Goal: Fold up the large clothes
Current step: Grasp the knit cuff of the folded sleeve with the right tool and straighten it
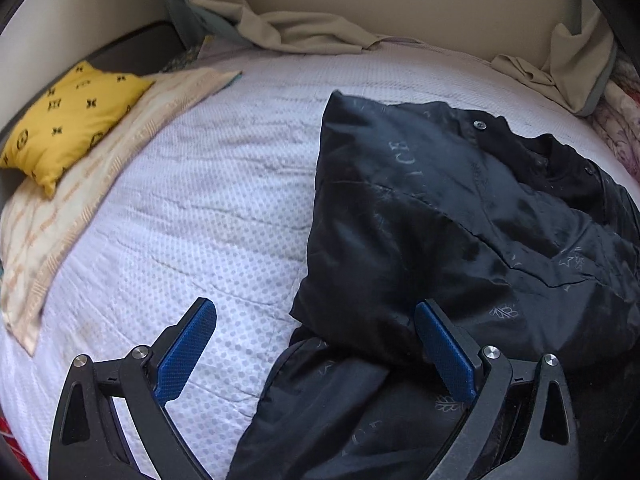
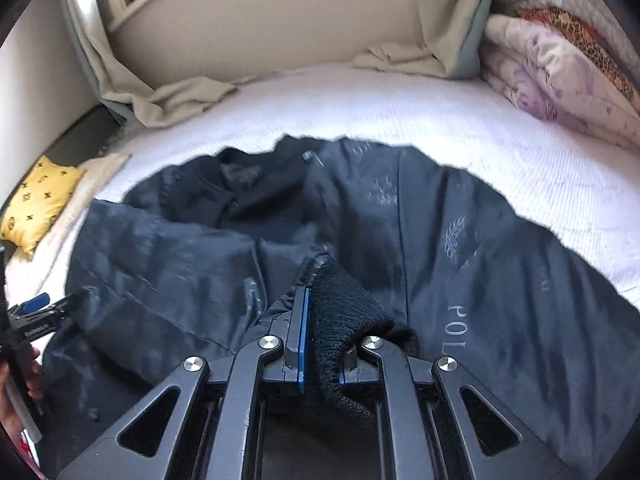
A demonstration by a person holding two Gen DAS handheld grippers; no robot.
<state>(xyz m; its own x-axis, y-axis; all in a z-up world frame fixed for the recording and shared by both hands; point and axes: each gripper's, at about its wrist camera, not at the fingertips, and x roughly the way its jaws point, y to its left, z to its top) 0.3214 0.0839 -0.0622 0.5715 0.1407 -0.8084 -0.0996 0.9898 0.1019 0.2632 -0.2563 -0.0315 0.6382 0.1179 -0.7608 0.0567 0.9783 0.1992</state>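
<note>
- A yellow pillow [image 1: 70,120] lies at the bed's left edge on a cream towel [image 1: 92,192].
- The white bed [image 1: 208,200] carries a black jacket [image 1: 460,220] spread over its right half; a sleeve is folded across the body.
- Left gripper [image 1: 316,344]: jaws wide apart, holding nothing. Its left finger is over bare bed, its right finger at the jacket's folded edge.
- Right gripper [image 2: 320,336]: jaws clamped on the jacket's knit cuff [image 2: 352,320], held above the jacket body.
- Folded quilts [image 2: 560,64] are stacked at the far right, beside beige curtains [image 2: 452,20].
</note>
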